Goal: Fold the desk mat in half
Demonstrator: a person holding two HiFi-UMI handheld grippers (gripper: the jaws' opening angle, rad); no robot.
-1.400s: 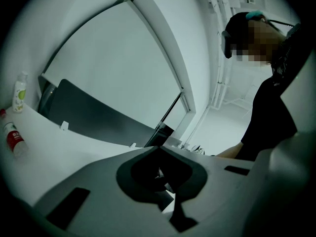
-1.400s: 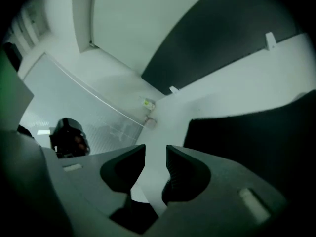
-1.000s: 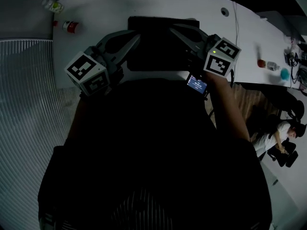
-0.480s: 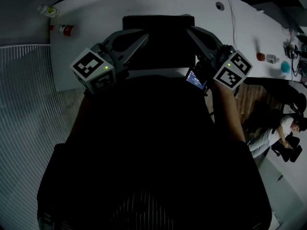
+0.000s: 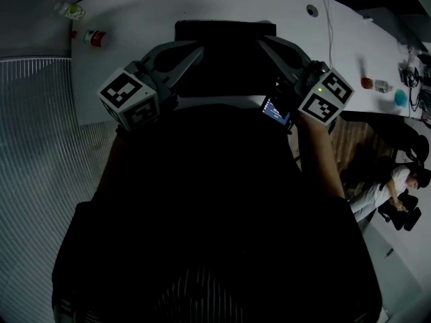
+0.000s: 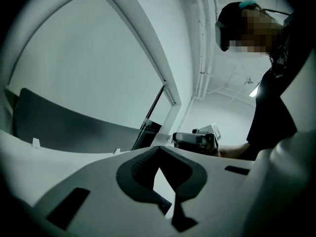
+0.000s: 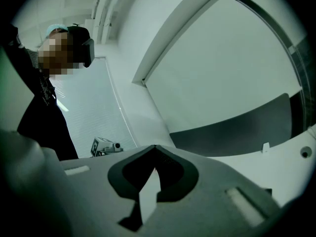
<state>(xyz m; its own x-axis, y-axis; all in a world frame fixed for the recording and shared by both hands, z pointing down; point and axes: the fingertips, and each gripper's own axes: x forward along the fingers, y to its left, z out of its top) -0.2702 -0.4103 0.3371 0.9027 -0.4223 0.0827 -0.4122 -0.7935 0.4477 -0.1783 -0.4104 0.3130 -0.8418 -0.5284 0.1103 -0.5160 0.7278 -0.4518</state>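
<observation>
Left tool (image 5: 200, 46) first: jaws pressed together, nothing between them, tips hanging over the left side of the desk mat (image 5: 225, 69). That mat lies flat and dark in the middle of the white bench (image 5: 135, 19), square to me, well apart from the red can (image 5: 96, 38) off to the left. Over to the right tool (image 5: 260, 41): same story, pinched closed and empty, poised over the mat's right side. So neither has a grip, and I can't tell from up here whether the mat is already doubled. If the fold is to come, I want both opened, lowered together to the two near corners, a shallow bite on each, then an even lift and carry to the far edge, corners level so the halves line up.
</observation>
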